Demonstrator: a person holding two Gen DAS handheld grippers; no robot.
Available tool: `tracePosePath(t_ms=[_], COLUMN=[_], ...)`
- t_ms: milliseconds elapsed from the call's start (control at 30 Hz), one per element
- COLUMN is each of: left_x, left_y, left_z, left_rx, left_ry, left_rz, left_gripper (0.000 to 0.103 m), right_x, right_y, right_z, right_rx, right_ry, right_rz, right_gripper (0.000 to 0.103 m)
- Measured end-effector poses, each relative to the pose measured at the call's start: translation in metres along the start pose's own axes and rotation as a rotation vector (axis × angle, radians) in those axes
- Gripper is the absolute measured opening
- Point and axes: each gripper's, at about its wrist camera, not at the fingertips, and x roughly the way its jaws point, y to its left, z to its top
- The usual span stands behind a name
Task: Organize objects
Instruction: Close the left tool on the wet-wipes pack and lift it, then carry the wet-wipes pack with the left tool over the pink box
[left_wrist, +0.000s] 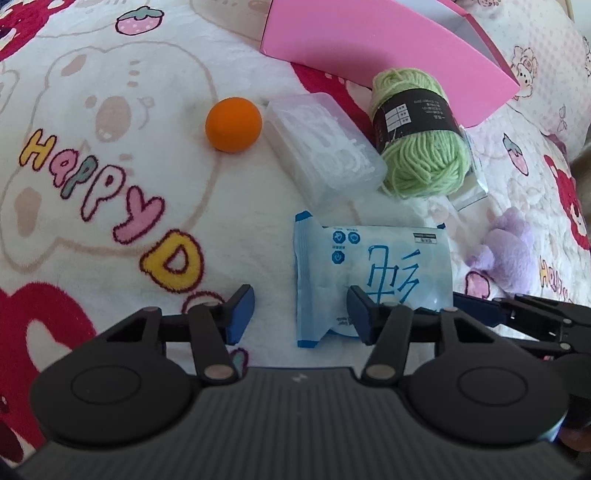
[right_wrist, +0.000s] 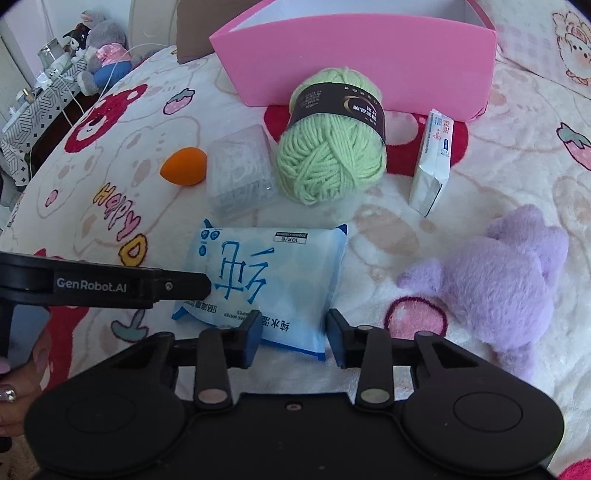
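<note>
Right gripper (right_wrist: 291, 338) is clamping the near corner of the wipes pack (right_wrist: 269, 273); left gripper (left_wrist: 301, 314) is straddling its left edge, jaws narrow, grip unclear. Beyond the pack: green yarn (right_wrist: 328, 155), then pink box (right_wrist: 354, 55).

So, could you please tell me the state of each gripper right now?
Left gripper: open, straddling one edge of the wipes packet, not gripping it.
Right gripper: closed on the wipes packet's near corner.

Cartoon-print blanket (left_wrist: 110, 206); plush toys (right_wrist: 105, 51) on side table.
</note>
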Motion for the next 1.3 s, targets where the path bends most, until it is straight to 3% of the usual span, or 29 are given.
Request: tracePosePath(t_ms=[200,267,367,900,1300], left_x=[0.001,0.001,0.006,-0.027,-0.055], left_y=[0.0,-0.002,-0.006,-0.037,-0.054], left_z=[-0.003,-0.003,-0.006,-0.01,0.003], left_rx=[0.0,-0.006,-0.013,0.112,0.128], left_ry=[-0.037,-0.034,-0.041,-0.119,-0.131], left_rz=[-0.033,-0.084,-0.117,-0.04,-0.023], left_gripper=[0.045,0.03,0.03,0.033,0.034], right_x=[0.005,0.005,0.004,-0.025,-0.05], right_y=[0.001,0.002,0.009,0.029,0.038], right_z=[-0.001,-0.003,-0.005,-0.007,0.01], right_rx=[0.002,0.002,-0.029,-0.126,-0.217], right_ry=[-0.019,-0.027,-0.042,-0.097,-0.104], right_rz=[-0.019,-0.024,-0.049,-0.088,-0.108], right_gripper=[0.038,0.038,0.038,0.038,0.04])
